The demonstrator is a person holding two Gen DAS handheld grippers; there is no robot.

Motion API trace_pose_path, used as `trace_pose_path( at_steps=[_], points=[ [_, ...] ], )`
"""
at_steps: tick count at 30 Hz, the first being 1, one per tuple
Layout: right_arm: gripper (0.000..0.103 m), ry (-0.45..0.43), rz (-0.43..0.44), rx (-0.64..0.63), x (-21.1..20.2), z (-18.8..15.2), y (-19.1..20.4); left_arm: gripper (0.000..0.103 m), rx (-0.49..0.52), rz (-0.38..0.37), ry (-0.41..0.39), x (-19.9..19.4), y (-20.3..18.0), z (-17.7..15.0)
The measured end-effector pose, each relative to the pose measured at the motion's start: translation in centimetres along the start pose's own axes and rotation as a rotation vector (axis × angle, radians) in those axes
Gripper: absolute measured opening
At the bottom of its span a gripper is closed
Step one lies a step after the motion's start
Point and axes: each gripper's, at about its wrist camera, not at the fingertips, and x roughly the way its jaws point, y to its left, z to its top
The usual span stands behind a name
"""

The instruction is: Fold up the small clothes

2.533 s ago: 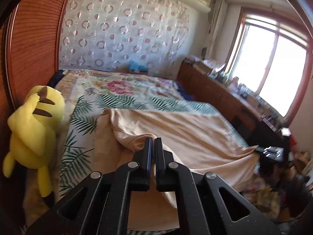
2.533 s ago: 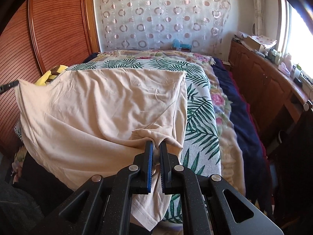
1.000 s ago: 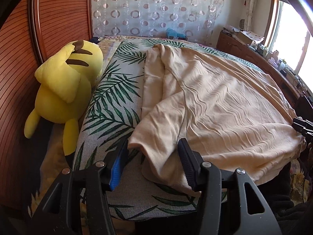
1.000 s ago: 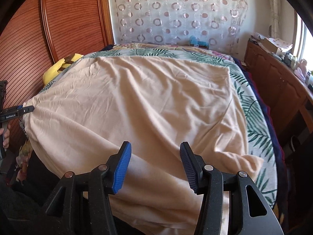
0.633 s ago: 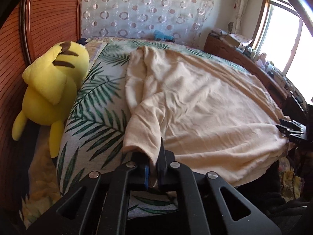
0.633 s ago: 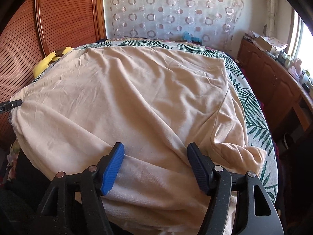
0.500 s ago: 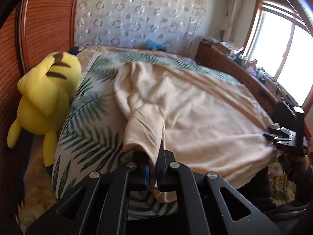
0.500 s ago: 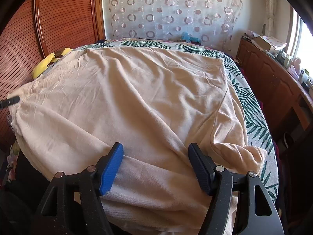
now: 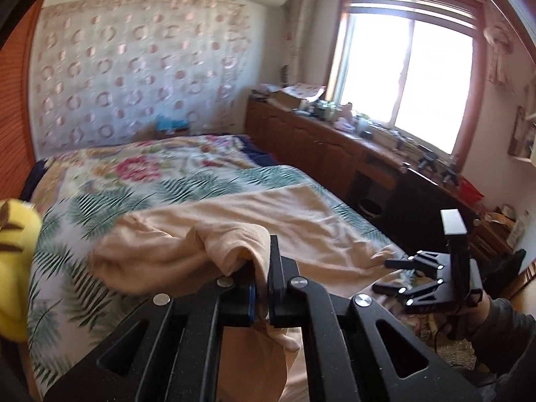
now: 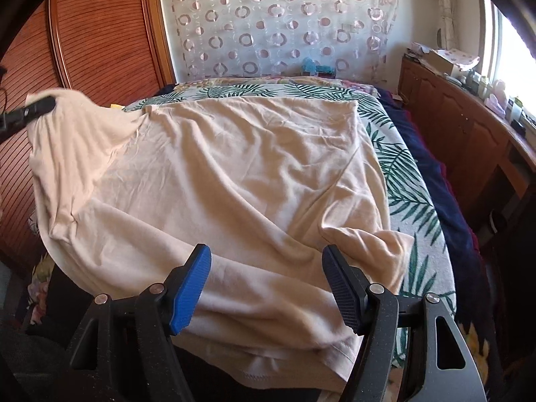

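Observation:
A beige T-shirt (image 10: 241,174) lies spread on the bed, its near hem hanging over the bed's front edge. My left gripper (image 9: 264,268) is shut on the shirt's left sleeve (image 9: 187,251) and holds it lifted above the bed. From the right wrist view the left gripper's fingertips (image 10: 33,109) show at far left with the raised sleeve. My right gripper (image 10: 266,274) is open, its pads either side of the shirt's lower part, empty. In the left wrist view the right gripper (image 9: 392,276) is at the shirt's right edge.
The bed has a palm-leaf and floral cover (image 9: 110,201). A yellow plush toy (image 9: 13,254) sits at the bed's left side by the wooden wardrobe (image 10: 100,33). A wooden cabinet (image 10: 469,124) with clutter runs along the right under the window (image 9: 405,80).
My left gripper shut on the left sleeve and has lifted it up and swung it over towards the shirt's middle. My right gripper let go earlier and has stayed open at the hem.

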Motion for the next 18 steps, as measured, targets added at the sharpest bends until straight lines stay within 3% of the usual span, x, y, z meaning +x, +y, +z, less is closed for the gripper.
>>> trace_pose_path(
  at_steps=[9, 18],
  points=[
    [0.071, -0.064, -0.016, 0.04, -3.0, -0.6, -1.8, 0.005, 0.145, -0.123, -0.002, 2.4, -7.9, 3.9],
    [0.071, -0.077, -0.036, 0.077, -4.1, -1.9, -3.8, 0.005, 0.199, -0.162, 0.044, 4.9, -11.5, 3.1]
  ],
)
